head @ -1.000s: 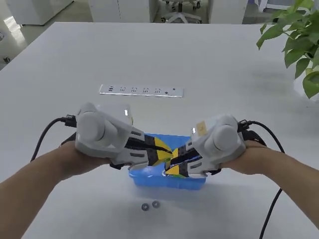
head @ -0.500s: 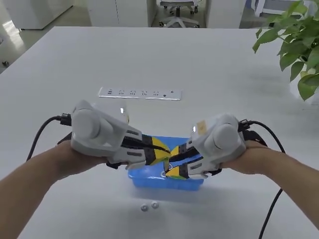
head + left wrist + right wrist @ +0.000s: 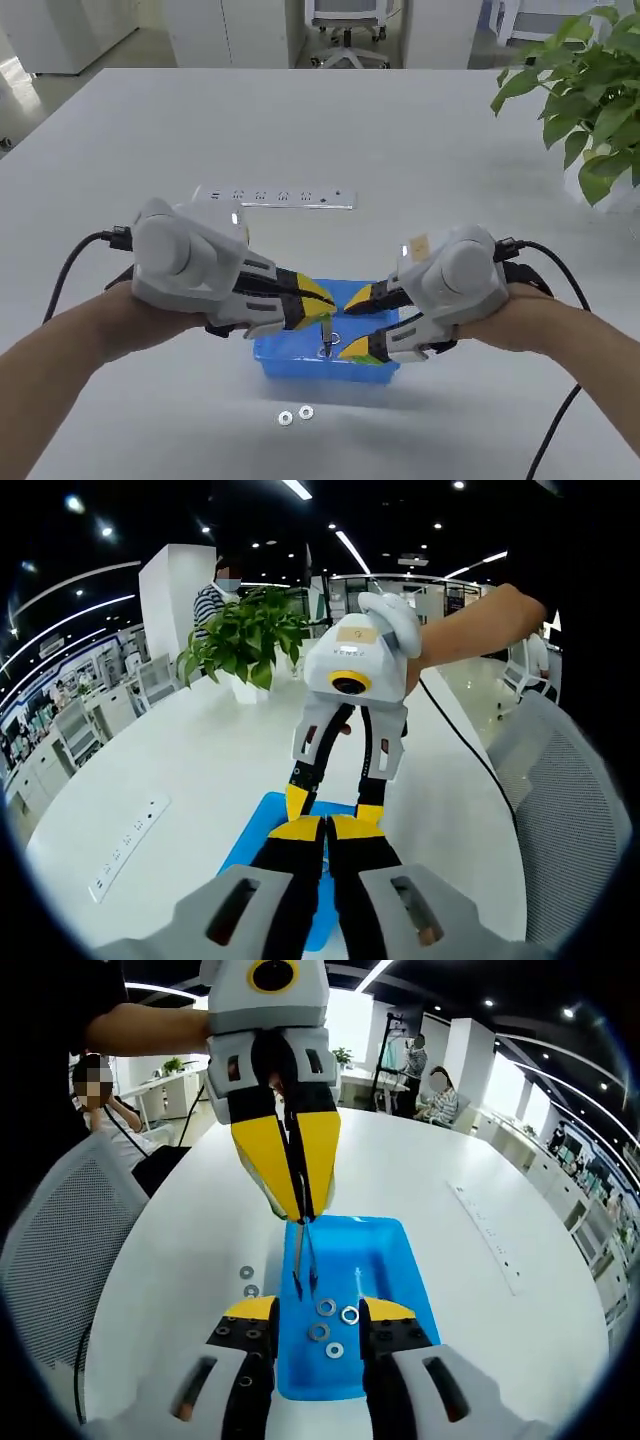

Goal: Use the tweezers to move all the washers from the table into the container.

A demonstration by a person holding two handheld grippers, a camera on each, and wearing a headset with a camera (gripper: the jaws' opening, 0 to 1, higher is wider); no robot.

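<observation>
The container is made of shiny blue plastic; the washers and tweezers are made of bright metal; the table is seen as smooth and dull.

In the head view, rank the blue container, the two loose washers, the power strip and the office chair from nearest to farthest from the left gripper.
From the left gripper:
1. blue container, right beneath it
2. loose washers, just past the container's near side
3. power strip, on the far side
4. office chair, far background
</observation>
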